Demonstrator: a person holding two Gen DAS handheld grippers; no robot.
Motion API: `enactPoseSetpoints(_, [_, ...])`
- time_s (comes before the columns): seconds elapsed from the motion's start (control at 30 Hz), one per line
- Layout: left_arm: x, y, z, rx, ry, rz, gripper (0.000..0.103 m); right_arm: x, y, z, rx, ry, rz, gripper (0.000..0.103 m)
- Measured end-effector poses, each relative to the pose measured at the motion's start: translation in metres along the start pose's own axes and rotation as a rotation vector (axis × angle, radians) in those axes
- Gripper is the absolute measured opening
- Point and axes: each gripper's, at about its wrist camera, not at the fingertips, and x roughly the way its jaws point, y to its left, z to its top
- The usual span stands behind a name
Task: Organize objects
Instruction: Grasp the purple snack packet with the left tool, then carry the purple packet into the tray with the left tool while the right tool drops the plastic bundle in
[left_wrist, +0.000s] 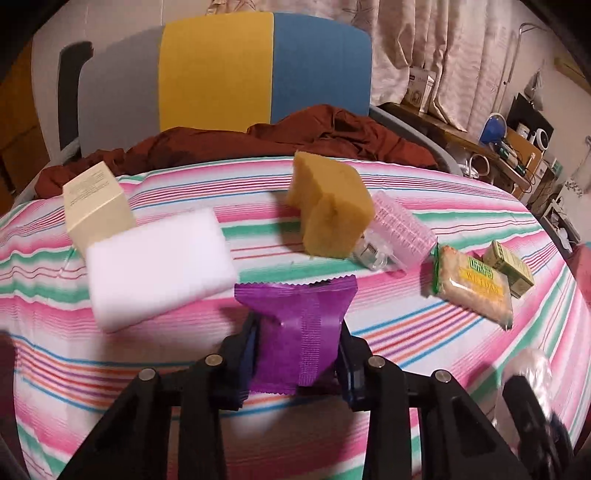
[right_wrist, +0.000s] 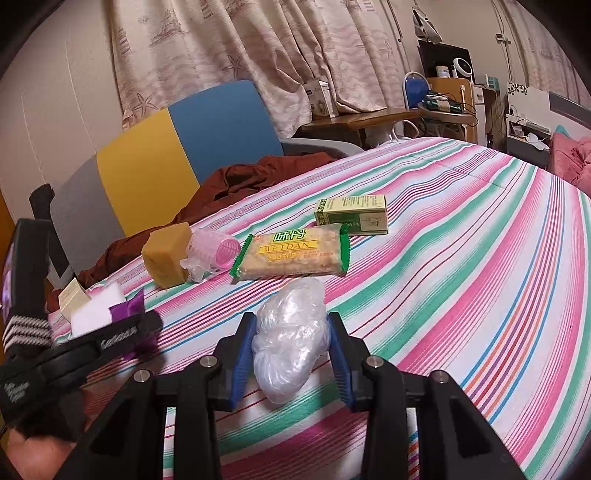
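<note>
My left gripper (left_wrist: 299, 343) is shut on a purple snack packet (left_wrist: 301, 332) and holds it just above the striped bedspread (left_wrist: 406, 332). My right gripper (right_wrist: 291, 350) is shut on a crumpled clear plastic bag (right_wrist: 290, 339). Ahead lie a white foam block (left_wrist: 159, 266), a cream box (left_wrist: 98, 205), a yellow sponge (left_wrist: 328, 206), a pink hair roller (left_wrist: 400, 229), a Weidan cracker pack (right_wrist: 291, 254) and a green box (right_wrist: 352, 214). The left gripper also shows in the right wrist view (right_wrist: 122, 332), at the left.
A rust-brown cloth (left_wrist: 295, 136) is bunched at the far edge of the bed. A grey, yellow and blue headboard (left_wrist: 221, 70) stands behind it. A wooden desk (right_wrist: 388, 118) with clutter stands by the curtains at the right.
</note>
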Motion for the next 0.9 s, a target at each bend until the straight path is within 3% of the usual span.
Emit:
enactPoseSetpoints(0.67, [-0.091,0.029,-0.076,0.024,-0.155,-0.006,0.037,-0.012,0.017,0.0,-0.083,-0.064,-0.012,0.038])
enactPoseSetpoints(0.9, [-0.116,0.043,-0.1,0.005,-0.157,-0.008,0.037,-0.03,0.033,-0.005,-0.155,-0.131,-0.02,0.038])
